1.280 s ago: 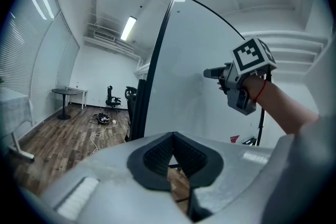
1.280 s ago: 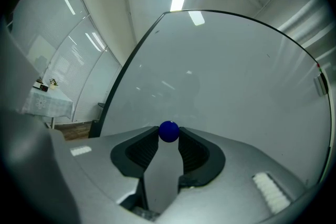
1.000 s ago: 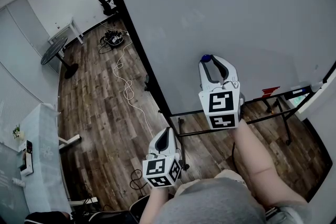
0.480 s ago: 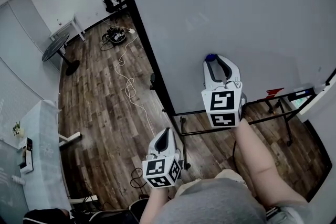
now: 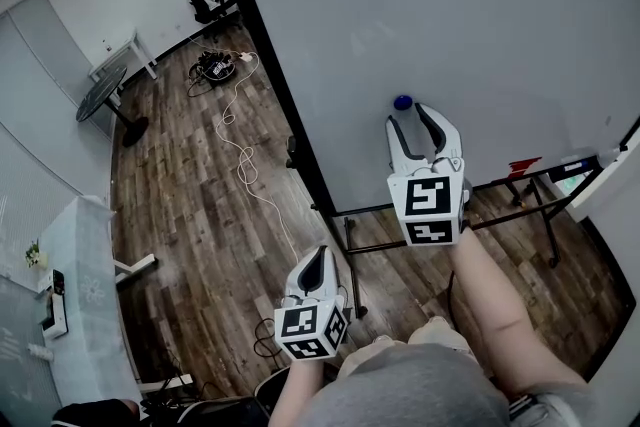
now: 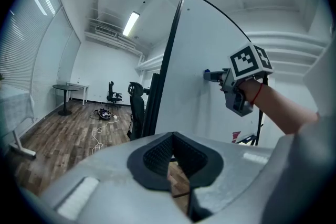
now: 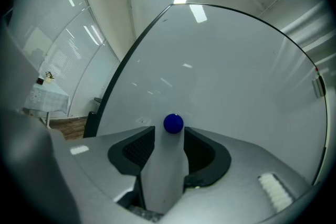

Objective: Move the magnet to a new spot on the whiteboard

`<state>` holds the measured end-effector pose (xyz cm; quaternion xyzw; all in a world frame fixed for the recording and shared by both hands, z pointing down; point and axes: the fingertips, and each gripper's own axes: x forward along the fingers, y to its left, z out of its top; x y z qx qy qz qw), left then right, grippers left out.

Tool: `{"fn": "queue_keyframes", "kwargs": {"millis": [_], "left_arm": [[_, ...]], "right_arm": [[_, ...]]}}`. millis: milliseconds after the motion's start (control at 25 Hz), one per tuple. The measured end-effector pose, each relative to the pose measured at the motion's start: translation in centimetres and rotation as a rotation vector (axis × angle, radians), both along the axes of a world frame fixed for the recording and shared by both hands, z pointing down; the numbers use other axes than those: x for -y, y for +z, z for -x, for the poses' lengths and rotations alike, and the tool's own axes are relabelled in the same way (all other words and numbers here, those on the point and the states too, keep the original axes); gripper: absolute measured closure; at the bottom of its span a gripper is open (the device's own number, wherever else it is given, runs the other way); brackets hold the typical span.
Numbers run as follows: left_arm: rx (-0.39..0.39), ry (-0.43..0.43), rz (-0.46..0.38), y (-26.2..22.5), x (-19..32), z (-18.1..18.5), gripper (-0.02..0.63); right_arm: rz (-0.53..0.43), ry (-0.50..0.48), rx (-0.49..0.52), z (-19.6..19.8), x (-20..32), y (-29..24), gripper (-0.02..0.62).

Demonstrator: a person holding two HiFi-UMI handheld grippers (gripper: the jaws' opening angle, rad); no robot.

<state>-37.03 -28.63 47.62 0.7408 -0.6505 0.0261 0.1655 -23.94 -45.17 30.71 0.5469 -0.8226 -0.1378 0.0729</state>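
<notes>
A small blue round magnet (image 5: 403, 102) sticks to the whiteboard (image 5: 470, 5). My right gripper (image 5: 409, 116) points at the board with its jaws open; they have just been opening. The magnet (image 7: 173, 123) sits just past the fingertips, level with the gap, and neither pad presses on it. In the left gripper view, the right gripper (image 6: 215, 76) is held level against the board (image 6: 194, 92), with the magnet (image 6: 206, 71) at its tip. My left gripper (image 5: 317, 257) hangs low over the floor, away from the board, with its pads together and nothing between them (image 6: 170, 140).
The whiteboard stands on a black metal stand (image 5: 500, 215) with a tray holding a red object (image 5: 520, 165). A white cable (image 5: 240, 165) runs across the wooden floor. A round table (image 5: 100, 95), office chairs (image 5: 205, 5) and a white table (image 5: 80, 305) stand to the left.
The right gripper's jaws have spread and let go of the magnet, which now stays on the board just beyond the fingertips. The left gripper has kept still.
</notes>
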Motion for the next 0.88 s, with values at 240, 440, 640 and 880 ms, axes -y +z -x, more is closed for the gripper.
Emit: {"fn": "queue_keyframes", "kwargs": {"millis": [240, 440, 640, 880], "left_arm": [[0.006, 0.030, 0.013, 0.5, -0.9, -0.7, 0.601], [0.012, 0.044, 0.000, 0.1, -2.1, -2.2, 0.601], [0.003, 0.045, -0.008, -0.3, -4.0, -3.9, 0.601], [0.003, 0.032, -0.024, -1.0, -6.4, -7.0, 0.601]], "right_arm": [[0.035, -0.006, 0.028, -0.9, -2.6, 1.7, 0.434], [0.080, -0.038, 0.082, -2.3, -5.8, 3.0, 0.454], [0.136, -0.060, 0.119, -4.1, -9.4, 4.8, 0.511], [0.174, -0.073, 0.120, -7.7, -13.8, 6.6, 0.574]]}}
